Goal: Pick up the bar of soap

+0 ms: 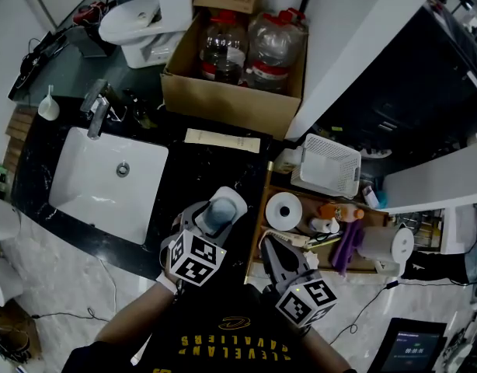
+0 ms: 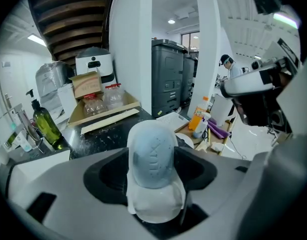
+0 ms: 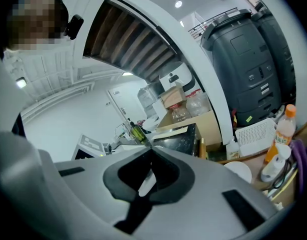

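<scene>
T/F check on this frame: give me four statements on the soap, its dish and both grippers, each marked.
1. The pale blue oval bar of soap lies on a white soap dish. True.
2. The left gripper is clamped on the soap. False: its jaws stand apart on either side of the soap, not pressing it.
3. The right gripper has its jaws together, with nothing between them. True.
4. The dish sits in the white rectangular sink. False: it sits on the black marble counter, right of the sink.
</scene>
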`<state>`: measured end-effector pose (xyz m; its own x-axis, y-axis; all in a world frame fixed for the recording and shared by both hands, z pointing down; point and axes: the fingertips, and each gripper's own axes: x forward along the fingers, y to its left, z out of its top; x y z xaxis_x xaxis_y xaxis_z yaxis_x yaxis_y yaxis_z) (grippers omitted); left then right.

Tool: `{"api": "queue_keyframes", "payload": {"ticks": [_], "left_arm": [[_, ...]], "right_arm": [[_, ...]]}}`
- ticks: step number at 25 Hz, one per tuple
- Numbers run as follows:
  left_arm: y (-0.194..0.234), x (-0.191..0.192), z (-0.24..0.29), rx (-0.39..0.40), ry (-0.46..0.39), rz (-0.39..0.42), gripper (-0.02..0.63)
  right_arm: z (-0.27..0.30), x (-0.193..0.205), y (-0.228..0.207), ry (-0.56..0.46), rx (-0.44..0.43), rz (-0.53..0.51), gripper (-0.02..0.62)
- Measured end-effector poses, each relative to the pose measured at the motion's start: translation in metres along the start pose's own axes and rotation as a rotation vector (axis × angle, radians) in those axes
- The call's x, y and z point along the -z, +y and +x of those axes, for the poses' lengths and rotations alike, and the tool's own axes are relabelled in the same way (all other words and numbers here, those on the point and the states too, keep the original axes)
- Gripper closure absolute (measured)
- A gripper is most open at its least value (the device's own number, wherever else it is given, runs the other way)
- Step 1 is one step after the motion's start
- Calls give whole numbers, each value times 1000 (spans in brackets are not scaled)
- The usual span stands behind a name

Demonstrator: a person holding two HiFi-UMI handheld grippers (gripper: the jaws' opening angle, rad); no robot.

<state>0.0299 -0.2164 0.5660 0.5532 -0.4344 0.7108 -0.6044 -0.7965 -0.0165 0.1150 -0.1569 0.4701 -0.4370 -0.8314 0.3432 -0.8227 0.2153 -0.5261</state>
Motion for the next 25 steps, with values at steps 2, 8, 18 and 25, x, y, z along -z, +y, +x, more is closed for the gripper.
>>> {"api": "queue_keyframes", "payload": {"ticks": [2,8,18,25], "left_arm": [[1,2,2,-7,8,-16,323],[4,3,4,-41,19,-36,328],[5,4,6,-35,16,-38,331],[7,2,3,-14,-18,-91,334]], "right_arm": [[0,1,0,2,-3,5,588],[-3,2,1,5,-5,7,588],[-10,7,5,-4,-14,12,588],[-19,10,7,-10,-4,18,588]]}}
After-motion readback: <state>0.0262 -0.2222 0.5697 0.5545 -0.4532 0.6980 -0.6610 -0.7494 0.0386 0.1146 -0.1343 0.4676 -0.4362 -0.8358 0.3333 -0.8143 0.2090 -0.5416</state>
